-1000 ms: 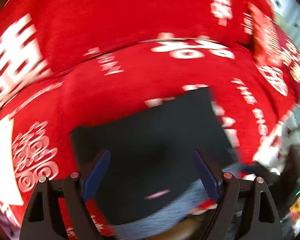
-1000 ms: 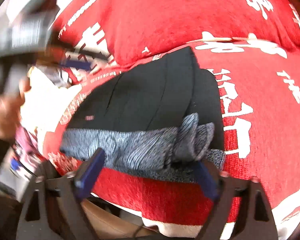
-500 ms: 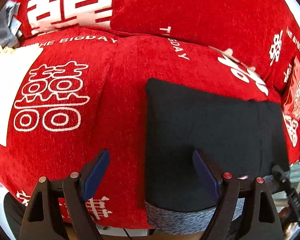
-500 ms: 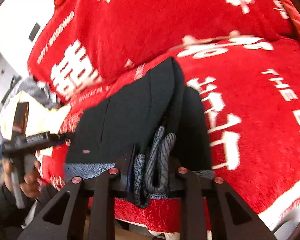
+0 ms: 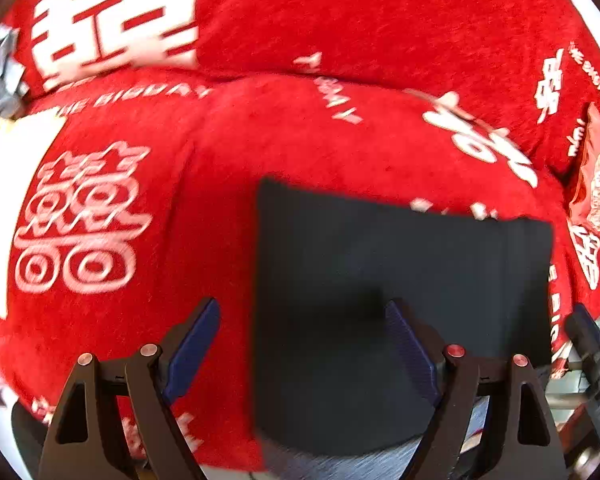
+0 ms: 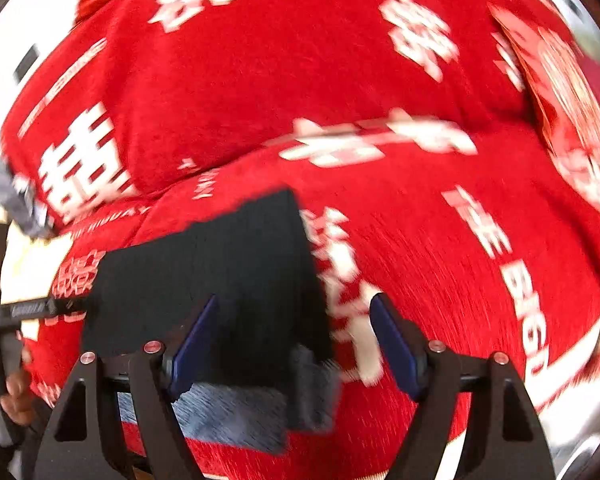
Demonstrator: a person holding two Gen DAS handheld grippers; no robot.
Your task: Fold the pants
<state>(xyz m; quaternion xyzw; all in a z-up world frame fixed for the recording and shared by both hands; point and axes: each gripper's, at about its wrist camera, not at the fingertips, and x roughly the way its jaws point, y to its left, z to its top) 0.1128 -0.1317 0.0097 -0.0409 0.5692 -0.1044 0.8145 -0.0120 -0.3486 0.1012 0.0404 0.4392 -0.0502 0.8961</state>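
Note:
The black pants [image 5: 400, 280] lie folded into a flat rectangle on the red sofa seat [image 5: 180, 220], with their grey waistband [image 5: 360, 464] at the near edge. My left gripper [image 5: 304, 344] is open and empty, straddling the pants' left edge. In the right wrist view the pants [image 6: 220, 272] lie left of centre, with the grey waistband [image 6: 236, 412] nearest. My right gripper [image 6: 294, 340] is open and empty over the pants' right near corner.
The sofa is covered in red cloth with white characters, and its backrest [image 5: 340, 12] rises behind the seat. A red printed cushion [image 5: 592, 184] sits at the right. The other hand and its gripper handle [image 6: 8, 320] show at the left edge of the right wrist view.
My right gripper was shut on the bunched grey waistband half a second ago; now it is open and the waistband lies flat. The left gripper has shifted slightly and stayed open.

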